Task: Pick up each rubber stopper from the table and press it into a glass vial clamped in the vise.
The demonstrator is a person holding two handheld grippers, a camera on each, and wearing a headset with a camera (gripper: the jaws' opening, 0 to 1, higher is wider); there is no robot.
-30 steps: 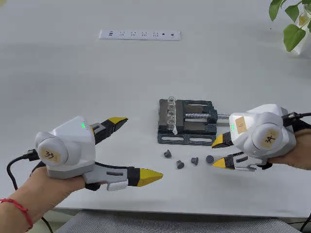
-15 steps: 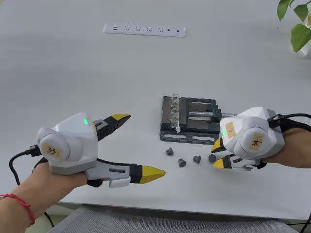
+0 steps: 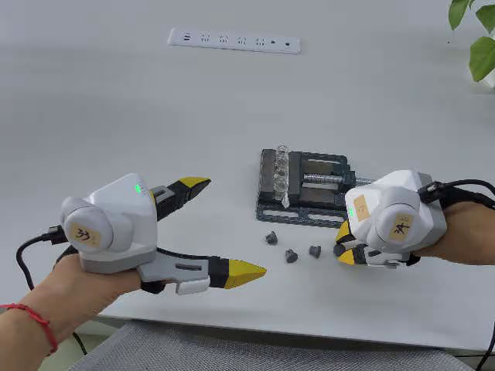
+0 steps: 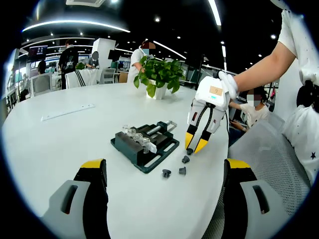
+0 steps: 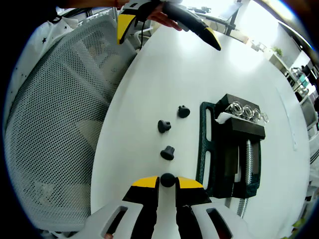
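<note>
Several dark rubber stoppers (image 3: 291, 255) lie in a row on the white table in front of a black vise (image 3: 305, 201). The vise clamps a row of glass vials (image 3: 282, 166). My right gripper (image 3: 345, 244) is down at the row's right end, jaws closed in on the end stopper (image 5: 167, 179), which rests on the table between its yellow tips (image 5: 144, 183). The vise (image 5: 234, 144) and vials (image 5: 246, 110) lie just beyond it. My left gripper (image 3: 220, 228) hovers wide open and holds nothing, well left of the stoppers (image 4: 182, 171) and the vise (image 4: 144, 147).
A white power strip (image 3: 234, 40) lies at the far side of the table. A potted plant (image 3: 479, 46) stands at the far right corner. The table's front edge runs close below the stoppers, with a mesh chair (image 5: 60, 124) under it. People stand in the background.
My right gripper has come down and slightly left onto the end stopper, and its jaws have narrowed from wide apart to close around it. The left gripper has hardly moved.
</note>
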